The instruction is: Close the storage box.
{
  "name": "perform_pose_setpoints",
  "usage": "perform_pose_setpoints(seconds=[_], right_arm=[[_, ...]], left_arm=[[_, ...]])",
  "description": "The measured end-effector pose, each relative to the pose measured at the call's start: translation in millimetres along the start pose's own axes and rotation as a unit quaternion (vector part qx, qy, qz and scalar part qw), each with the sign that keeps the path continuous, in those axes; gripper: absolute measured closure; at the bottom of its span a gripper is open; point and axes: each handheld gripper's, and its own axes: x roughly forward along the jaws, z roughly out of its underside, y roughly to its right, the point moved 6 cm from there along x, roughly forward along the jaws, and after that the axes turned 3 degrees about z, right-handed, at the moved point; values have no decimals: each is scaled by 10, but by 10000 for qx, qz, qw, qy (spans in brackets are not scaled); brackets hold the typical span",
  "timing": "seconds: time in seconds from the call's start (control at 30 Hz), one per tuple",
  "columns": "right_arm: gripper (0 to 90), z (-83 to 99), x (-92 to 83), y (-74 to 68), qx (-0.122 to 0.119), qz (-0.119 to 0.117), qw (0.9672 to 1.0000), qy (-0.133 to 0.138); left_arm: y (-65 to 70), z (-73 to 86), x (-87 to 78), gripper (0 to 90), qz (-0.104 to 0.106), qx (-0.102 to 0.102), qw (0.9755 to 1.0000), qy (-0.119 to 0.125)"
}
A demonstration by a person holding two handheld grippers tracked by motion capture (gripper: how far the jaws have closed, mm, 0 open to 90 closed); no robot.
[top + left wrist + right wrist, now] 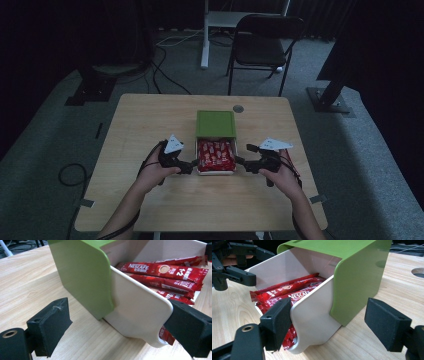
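Observation:
A green box (215,123) lies mid-table with its white drawer (215,172) pulled out toward me. Red Nescafe sachets (215,155) lie inside it. My left gripper (192,166) sits at the drawer's left front corner, my right gripper (240,162) at its right front corner. In the left gripper view the jaws of the left gripper (118,330) stand wide apart astride the drawer's side wall (137,307), beside the green shell (82,277). The right gripper (332,325) likewise straddles the drawer wall (312,315), open, with sachets (287,290) behind one jaw.
The wooden table (150,120) has a round cable hole (238,108) just behind the box. Beyond the far edge stand a dark folding chair (265,42) and a white desk leg (205,35). Cables lie on the floor at the left.

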Motion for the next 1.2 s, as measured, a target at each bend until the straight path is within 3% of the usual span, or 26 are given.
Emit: perform_pose_setpoints(seconds=[0.57,1.2], right_arm=[[195,-74,94,82,28,161,9999,20],[180,-145,179,161,-34,355,9994,-2]], left_arm=[[-124,-64,79,87,-137,-126,9998,2],[-230,-121,181,87,-251,-100,9996,-55]])
